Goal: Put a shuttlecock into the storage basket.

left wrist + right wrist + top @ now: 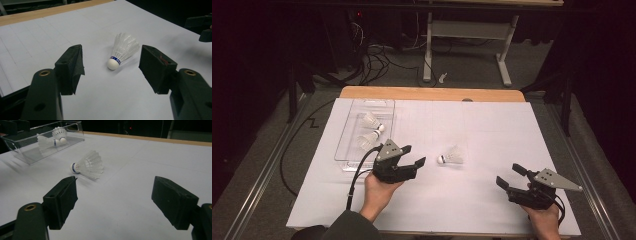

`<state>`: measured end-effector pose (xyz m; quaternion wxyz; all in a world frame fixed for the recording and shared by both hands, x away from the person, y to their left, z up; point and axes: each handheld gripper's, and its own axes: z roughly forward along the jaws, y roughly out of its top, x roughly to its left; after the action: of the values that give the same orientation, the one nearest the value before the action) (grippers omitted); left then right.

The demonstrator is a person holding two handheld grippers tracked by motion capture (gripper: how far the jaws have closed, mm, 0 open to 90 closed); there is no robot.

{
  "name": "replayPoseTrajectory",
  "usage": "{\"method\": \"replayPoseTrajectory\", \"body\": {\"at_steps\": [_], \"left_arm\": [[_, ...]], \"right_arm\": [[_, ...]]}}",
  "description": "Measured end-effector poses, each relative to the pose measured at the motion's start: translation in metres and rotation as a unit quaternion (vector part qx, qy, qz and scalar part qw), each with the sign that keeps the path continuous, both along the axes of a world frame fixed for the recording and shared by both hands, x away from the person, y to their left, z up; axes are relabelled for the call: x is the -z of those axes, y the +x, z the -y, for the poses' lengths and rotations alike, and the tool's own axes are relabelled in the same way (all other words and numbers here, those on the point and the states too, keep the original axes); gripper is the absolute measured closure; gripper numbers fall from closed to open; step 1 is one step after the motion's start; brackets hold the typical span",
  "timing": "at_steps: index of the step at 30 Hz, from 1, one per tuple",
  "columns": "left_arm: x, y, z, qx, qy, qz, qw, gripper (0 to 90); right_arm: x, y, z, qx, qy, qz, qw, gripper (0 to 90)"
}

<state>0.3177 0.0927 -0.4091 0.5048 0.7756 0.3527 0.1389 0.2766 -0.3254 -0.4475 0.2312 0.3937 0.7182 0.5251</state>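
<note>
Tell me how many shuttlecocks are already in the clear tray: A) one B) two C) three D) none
B: two shuttlecocks lie inside the clear tray, while a third shuttlecock lies on its side on the white table, ahead of the open left tongs.

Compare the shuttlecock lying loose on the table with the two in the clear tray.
The loose shuttlecock lies alone on the white table, between the grippers; the two tray shuttlecocks lie side by side inside the clear tray. The left gripper, jaws open, faces the loose one, not the tray pair. All three look alike: white feathers, white cork, on their sides.
</note>
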Motion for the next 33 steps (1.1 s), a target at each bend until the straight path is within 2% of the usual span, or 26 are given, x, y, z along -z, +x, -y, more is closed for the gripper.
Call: {"method": "replayPoseTrajectory", "body": {"at_steps": [33], "left_arm": [[0.002, 0.008, 0.021, 0.021, 0.008, -0.006, 0.9997, 36.5]], "right_arm": [[0.0, 0.0, 0.0, 0.0, 0.001, -0.001, 1.0, 21.0]]}}
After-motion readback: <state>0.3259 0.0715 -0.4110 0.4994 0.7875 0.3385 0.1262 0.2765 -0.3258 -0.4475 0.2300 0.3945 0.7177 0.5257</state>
